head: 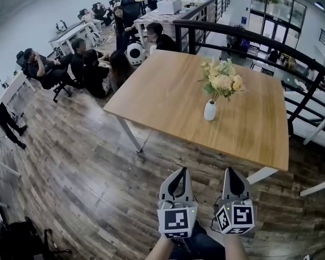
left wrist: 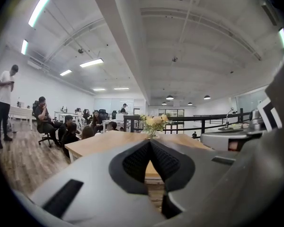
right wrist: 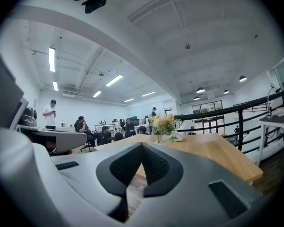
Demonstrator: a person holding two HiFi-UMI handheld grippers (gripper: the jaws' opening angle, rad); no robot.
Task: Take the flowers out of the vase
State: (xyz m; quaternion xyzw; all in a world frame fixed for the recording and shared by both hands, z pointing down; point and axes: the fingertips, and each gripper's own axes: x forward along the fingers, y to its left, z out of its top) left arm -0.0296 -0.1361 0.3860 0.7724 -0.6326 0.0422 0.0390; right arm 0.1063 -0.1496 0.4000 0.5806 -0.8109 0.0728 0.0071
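Both grippers hover side by side over the wooden floor, short of the table's near edge and pointing roughly level toward it. Left gripper (head: 180, 172): jaws closed tip to tip, nothing between them. Right gripper (head: 231, 171): the same, shut and empty. The flowers (head: 222, 80), a pale yellow bunch, stand in a small white vase (head: 209, 111) on the wooden table (head: 168, 91), well ahead of both grippers and roughly in line with the gap between them. Likely risks: the vase looks narrow and the bunch wide, so it is probably top-heavy. A shut jaw tip arriving at the neck could knock it over. Pulling the stems without the other gripper steadying the vase could lift or tip it. A pinch on only a few stems would leave flowers behind. A hard squeeze may crush stems. Whether there is water inside cannot be told.
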